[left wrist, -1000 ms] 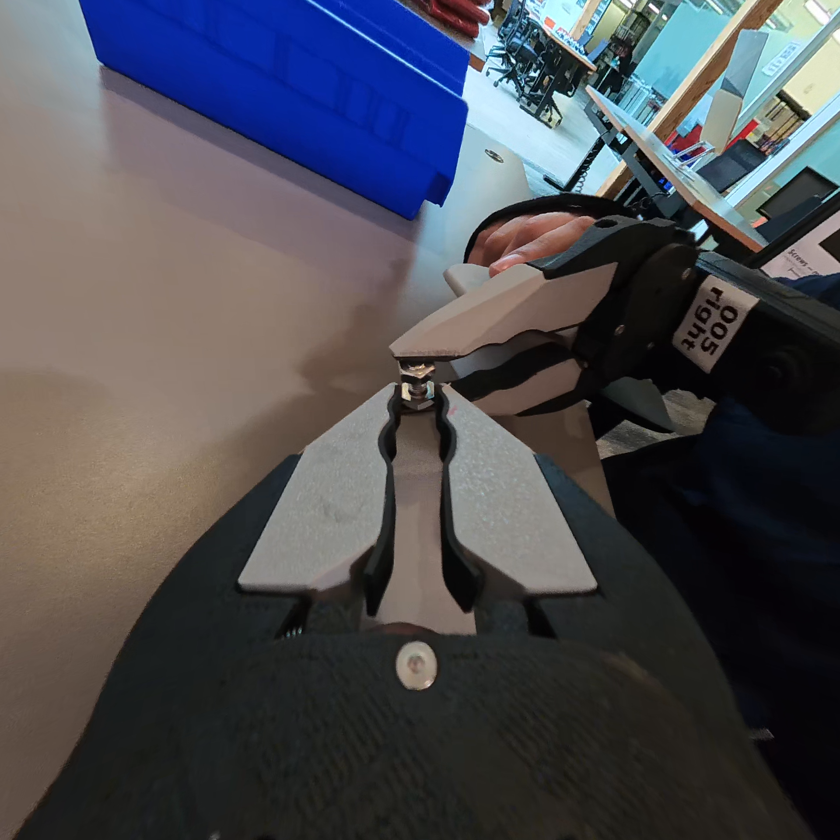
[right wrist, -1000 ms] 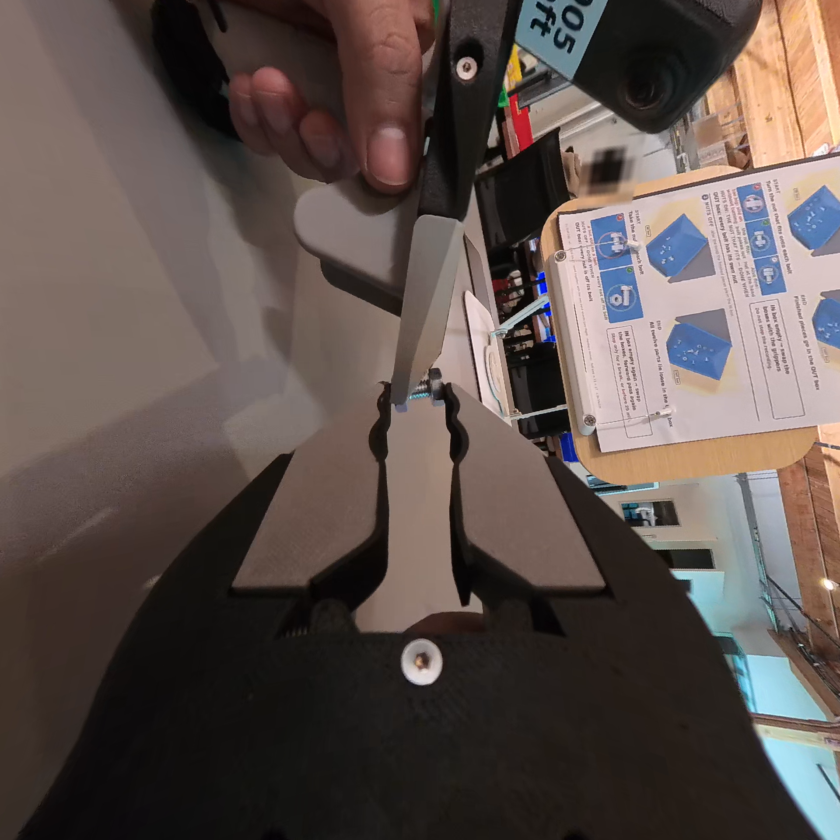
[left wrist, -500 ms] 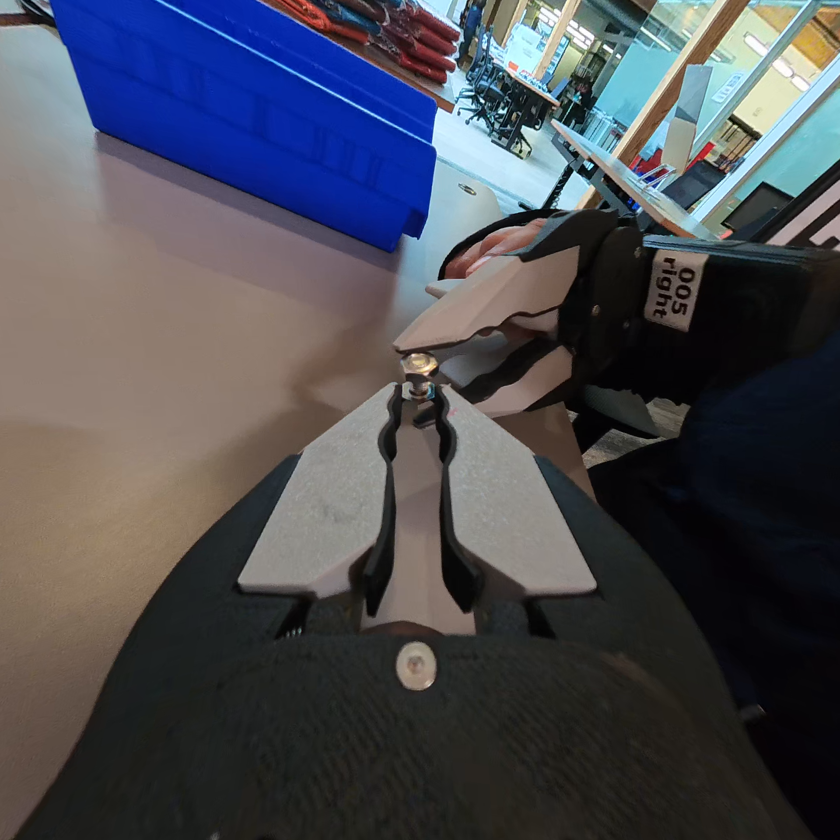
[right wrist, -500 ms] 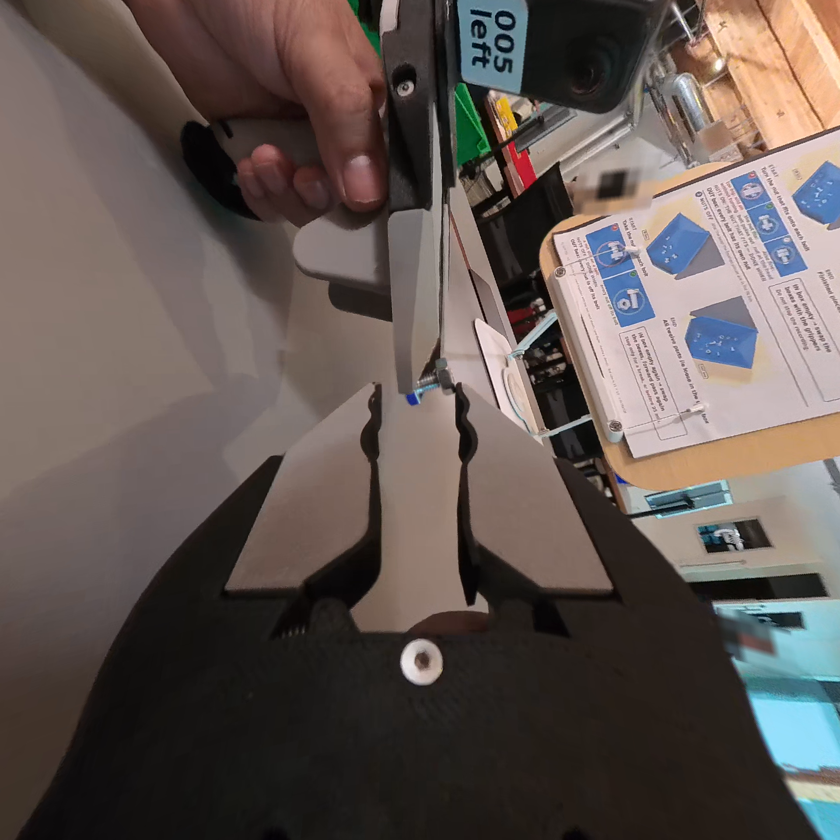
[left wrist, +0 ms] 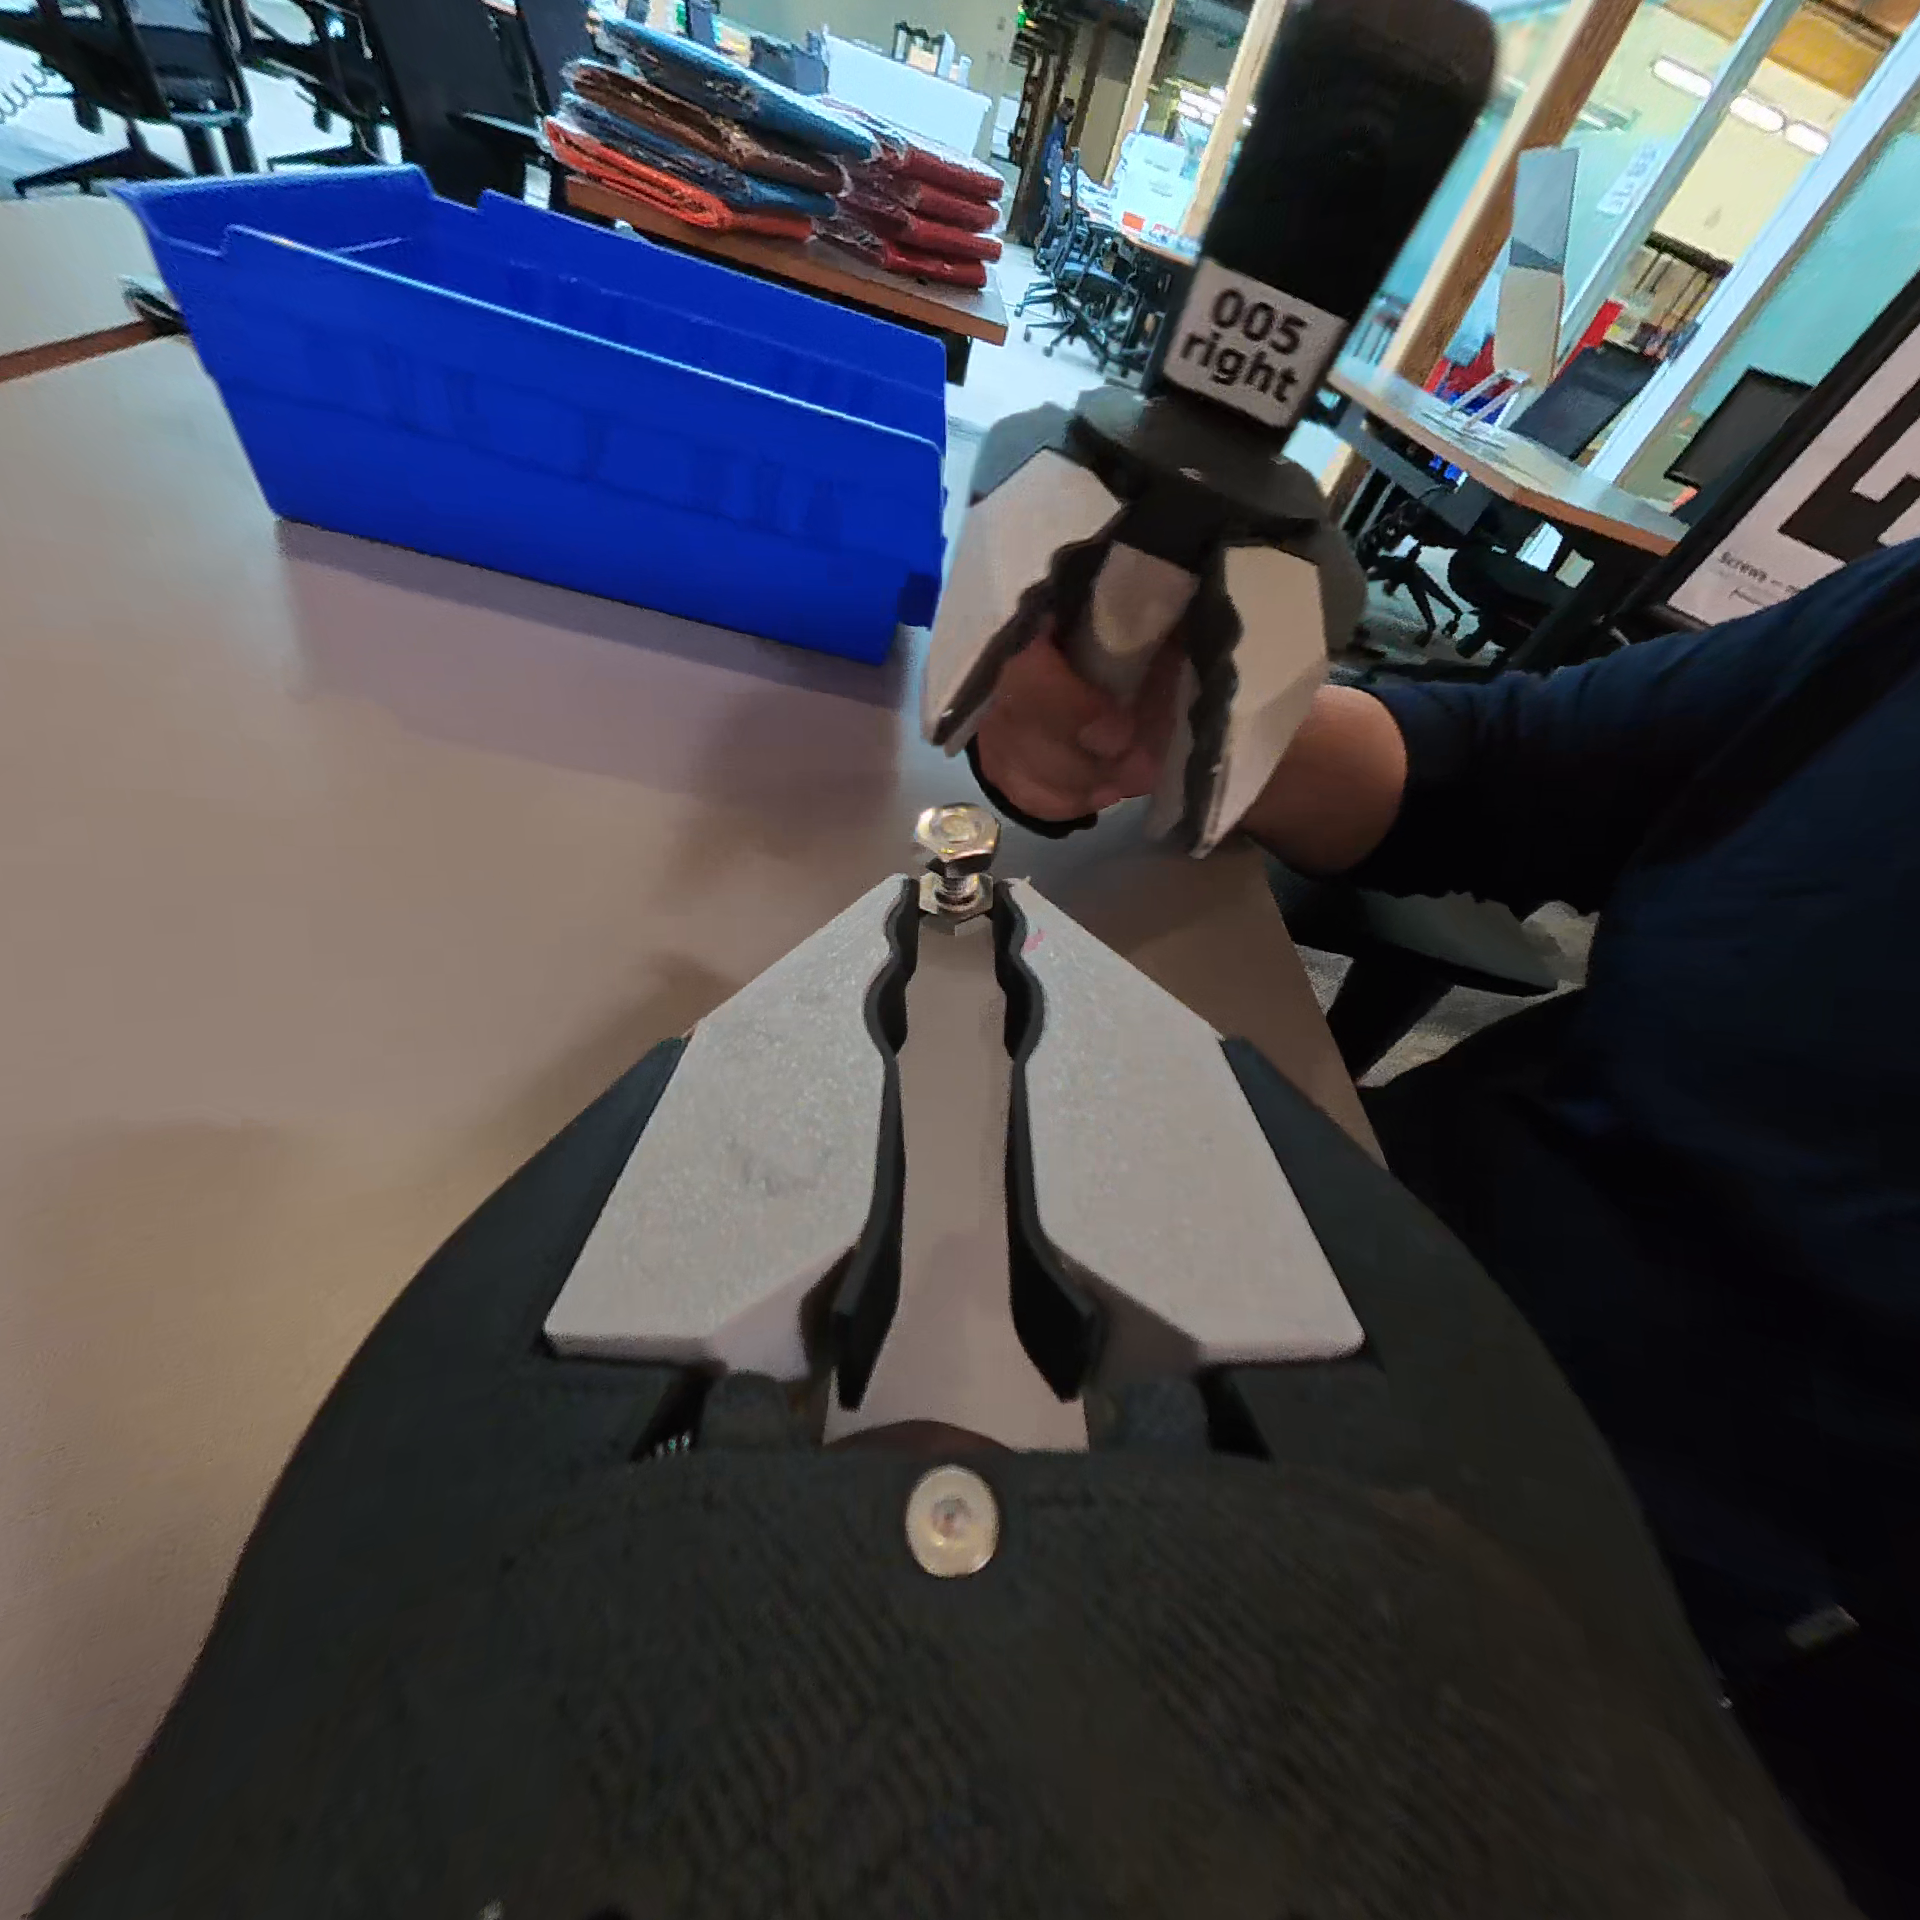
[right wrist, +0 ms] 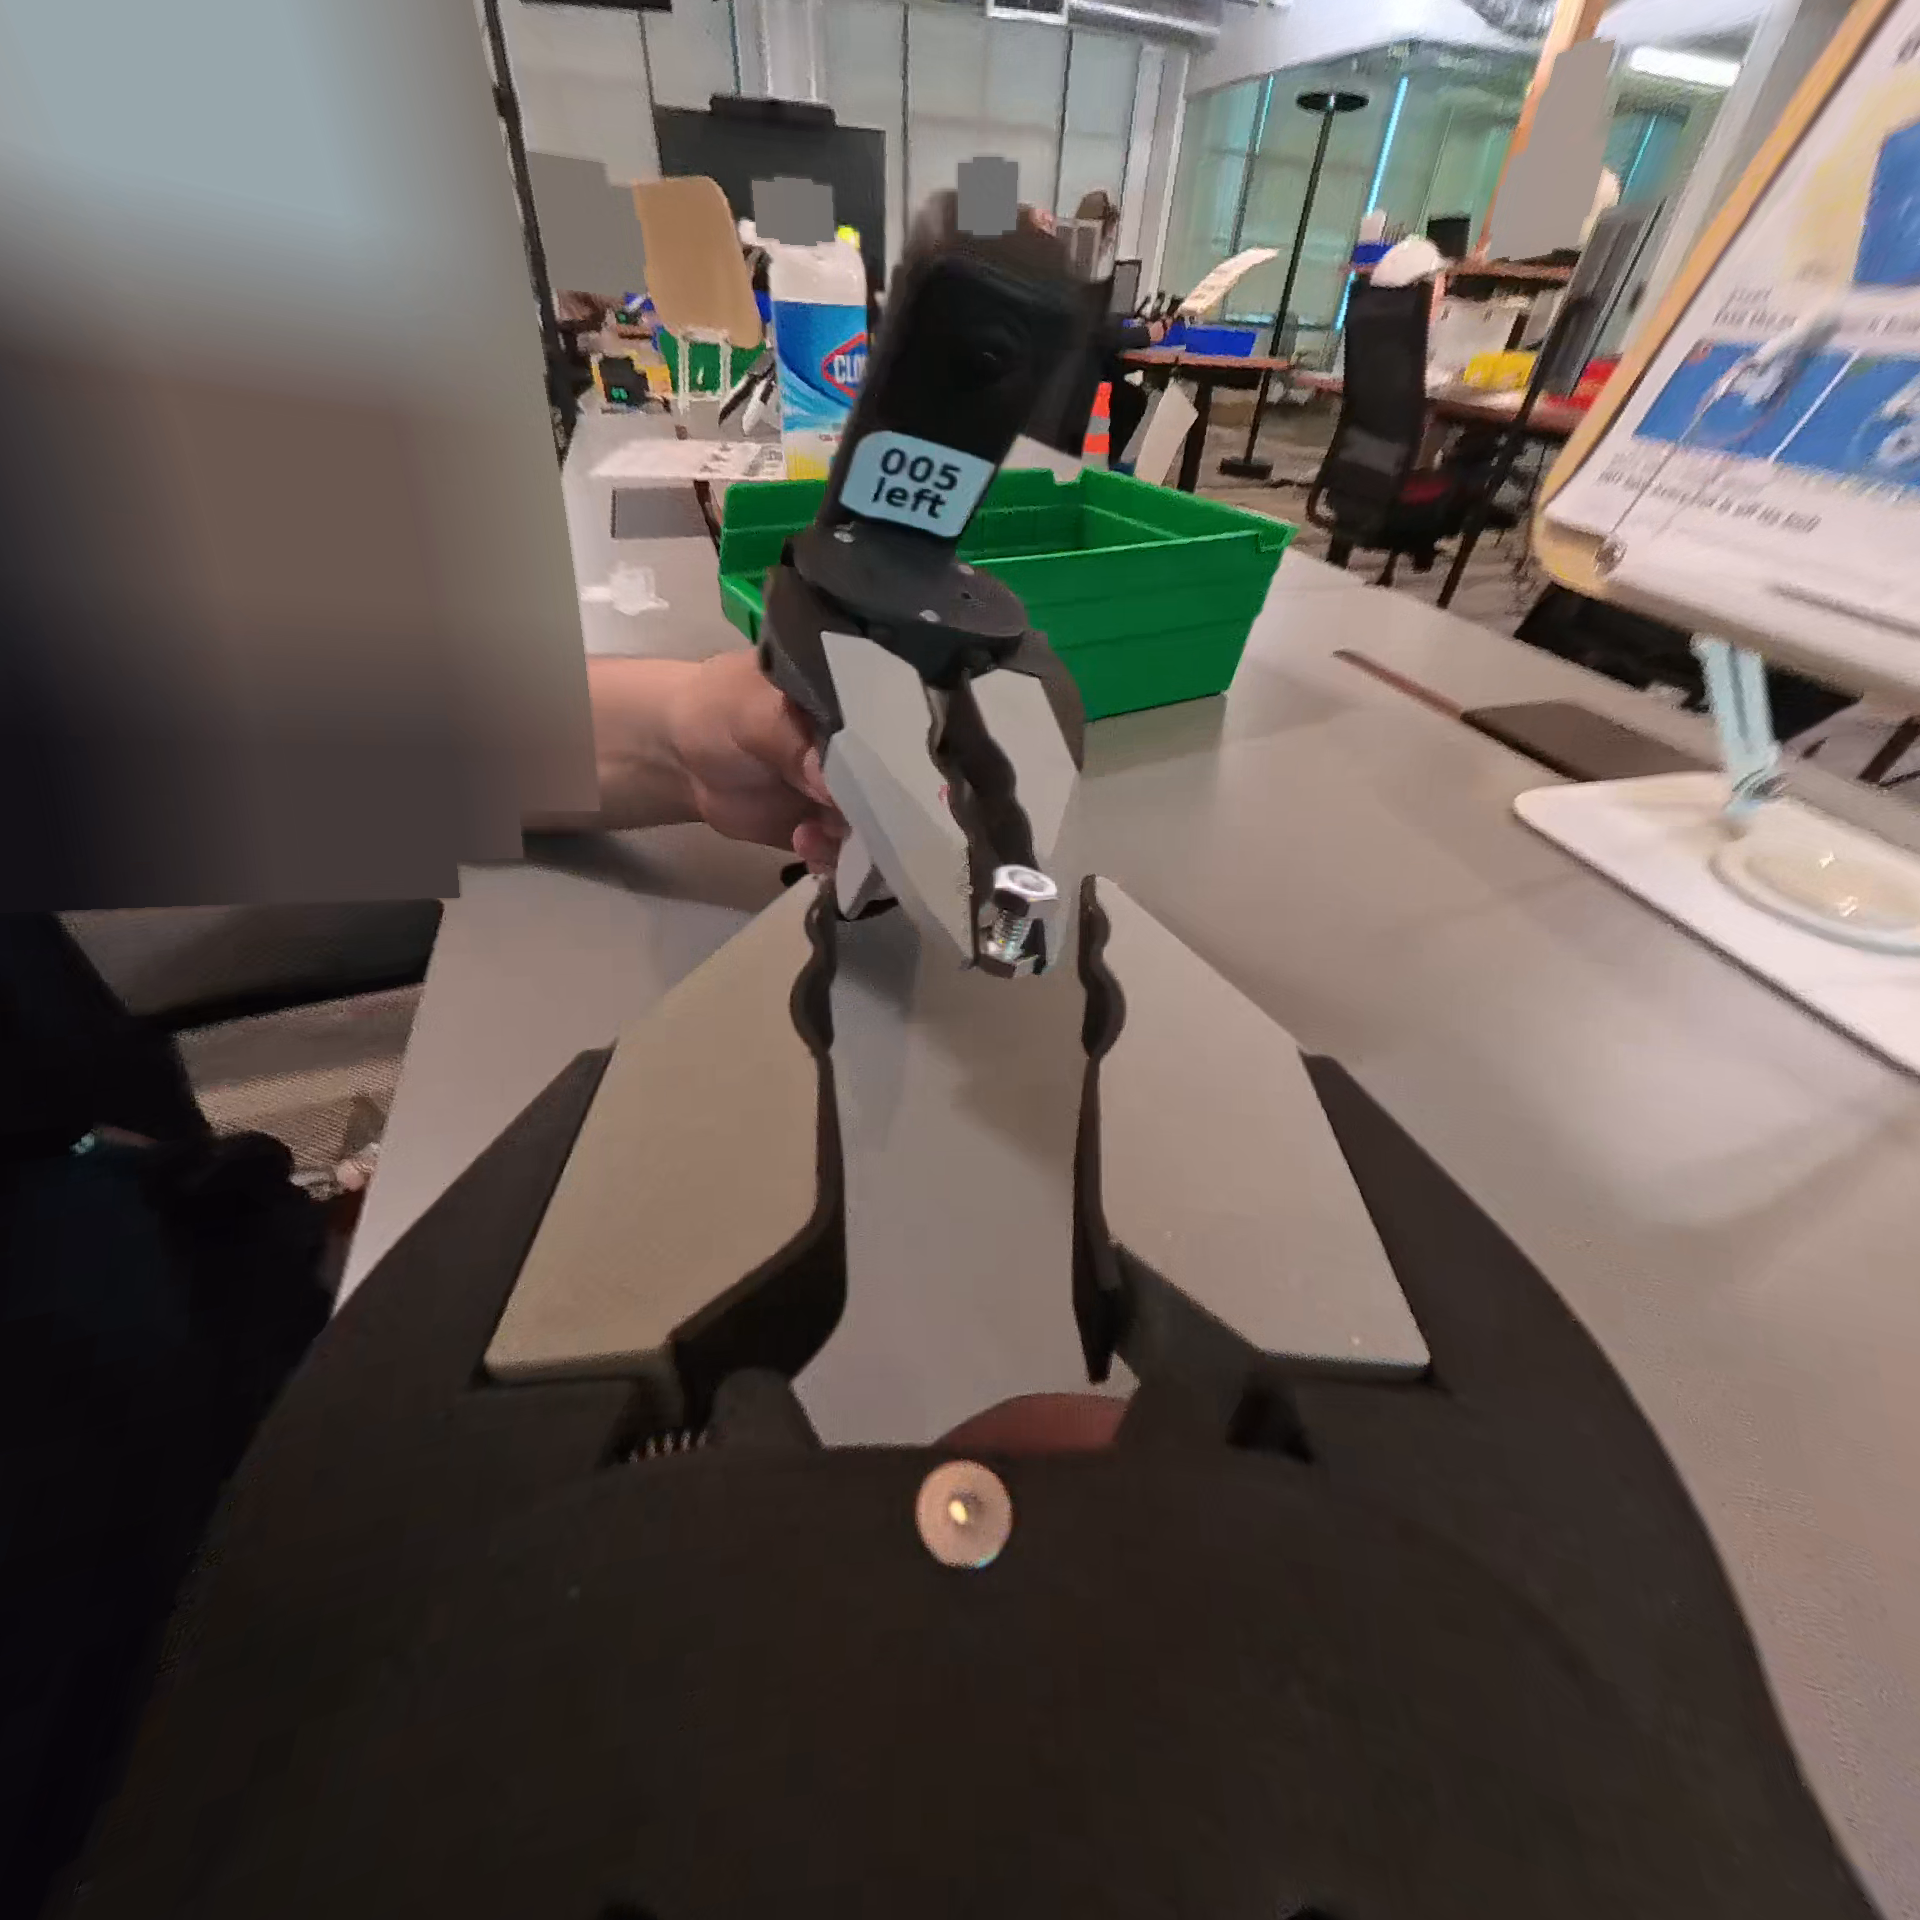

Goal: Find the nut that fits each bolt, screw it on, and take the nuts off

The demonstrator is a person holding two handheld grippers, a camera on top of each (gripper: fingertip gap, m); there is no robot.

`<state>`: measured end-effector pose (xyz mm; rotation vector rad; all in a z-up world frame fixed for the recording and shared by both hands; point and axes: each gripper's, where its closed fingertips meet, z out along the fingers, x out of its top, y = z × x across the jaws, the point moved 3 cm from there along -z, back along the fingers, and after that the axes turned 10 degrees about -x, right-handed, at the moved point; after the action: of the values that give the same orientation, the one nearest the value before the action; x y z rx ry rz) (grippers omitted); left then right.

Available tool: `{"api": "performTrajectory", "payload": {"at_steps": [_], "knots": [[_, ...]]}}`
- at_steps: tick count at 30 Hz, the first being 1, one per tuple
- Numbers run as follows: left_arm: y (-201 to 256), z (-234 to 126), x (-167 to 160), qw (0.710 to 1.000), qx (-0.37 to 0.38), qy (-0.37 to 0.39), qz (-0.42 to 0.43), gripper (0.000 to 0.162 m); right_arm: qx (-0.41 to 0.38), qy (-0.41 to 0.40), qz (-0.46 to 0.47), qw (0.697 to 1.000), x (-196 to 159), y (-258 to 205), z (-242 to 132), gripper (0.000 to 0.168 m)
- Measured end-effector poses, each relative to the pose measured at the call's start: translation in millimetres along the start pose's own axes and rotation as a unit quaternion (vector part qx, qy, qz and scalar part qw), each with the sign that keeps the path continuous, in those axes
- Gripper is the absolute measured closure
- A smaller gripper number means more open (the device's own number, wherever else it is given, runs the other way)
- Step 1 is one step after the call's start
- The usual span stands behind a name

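Note:
My left gripper [left wrist: 957,902] is shut on a small silver nut [left wrist: 957,916] threaded on a bolt [left wrist: 956,833]. The bolt stands upright out of the fingertips, hex head on top, above the grey table [left wrist: 416,883]. My right gripper [right wrist: 954,902] is open and empty, its fingertips just short of the bolt [right wrist: 1020,914] on either side. In the left wrist view the right gripper [left wrist: 1070,790] hangs fingers-down, above and right of the bolt, apart from it. In the right wrist view the left gripper [right wrist: 1010,961] points down at me with the bolt in its tips.
A blue bin [left wrist: 582,436] stands at the back left of the table. A green bin [right wrist: 1122,592] stands behind the left gripper. An instruction board [right wrist: 1766,416] on a white base [right wrist: 1683,883] stands to the right. The table edge [left wrist: 1309,997] runs close on the right. My two grippers' fingertips are within a few centimetres of each other.
My right gripper has let go of the bolt head, opened, and swung back from it. My left gripper still holds the nut and has turned the bolt upright.

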<state>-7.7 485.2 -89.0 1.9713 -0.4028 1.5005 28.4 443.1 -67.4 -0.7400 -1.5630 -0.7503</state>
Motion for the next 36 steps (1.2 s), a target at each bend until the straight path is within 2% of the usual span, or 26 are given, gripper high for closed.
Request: {"api": "performTrajectory", "payload": {"at_steps": [6,8,9,11,13,15,18,20,22,25,28,34,36], "knots": [[0.4,0.8,1.6,1.000,0.011,-0.002,0.011,0.150,0.046,-0.013,0.067,0.997,-2.2,-6.1,5.0,0.118],[-4.6,-3.1,3.1,1.000,0.025,0.008,0.005,0.150,0.068,0.007,0.075,0.995,4.3,-7.8,-1.9,0.139],[-5.3,-4.5,3.3,1.000,0.021,0.011,-0.002,0.150,0.067,0.018,0.079,0.994,7.3,-5.8,-4.4,0.141],[-5.7,-5.1,2.8,1.000,0.016,0.014,-0.008,0.150,0.039,0.015,0.087,0.995,5.6,3.7,-3.0,0.134],[-2.7,-1.9,1.9,1.000,0.008,0.009,-0.001,0.150,0.003,-0.008,0.104,0.995,-1.7,13.9,4.3,0.119],[0.6,2.8,0.1,1.000,0.003,0.000,0.004,0.150,0.024,-0.027,0.110,0.993,-6.6,7.8,9.1,0.113],[-1.5,3.1,-0.5,1.000,0.014,-0.004,0.005,0.150,0.047,-0.020,0.091,0.995,-3.8,-2.3,7.1,0.120],[-10.8,-3.6,-0.2,0.999,0.039,0.003,-0.006,0.150,0.083,-0.006,0.093,0.992,0.6,-8.0,-0.7,0.155],[-14.8,-9.9,0.7,0.999,0.034,0.017,-0.022,0.150,0.085,0.010,0.122,0.989,5.5,-3.4,-3.4,0.148],[-14.7,-9.7,-0.4,0.999,0.031,0.014,-0.019,0.150,0.025,-0.003,0.119,0.993,-0.5,13.4,2.1,0.134],[-5.0,0.5,-3.4,1.000,0.011,-0.005,-0.007,0.150,0.001,-0.034,0.115,0.993,-11.2,17.4,8.4,0.135],[0.8,7.0,-7.8,1.000,-0.002,-0.023,0.001,0.150,0.032,-0.055,0.119,0.991,-18.1,9.0,10.6,0.156],[0.2,6.7,-7.5,1.000,-0.003,-0.021,-0.004,0.150,0.032,-0.055,0.119,0.991,-18.6,8.8,11.4,0.155]]}}
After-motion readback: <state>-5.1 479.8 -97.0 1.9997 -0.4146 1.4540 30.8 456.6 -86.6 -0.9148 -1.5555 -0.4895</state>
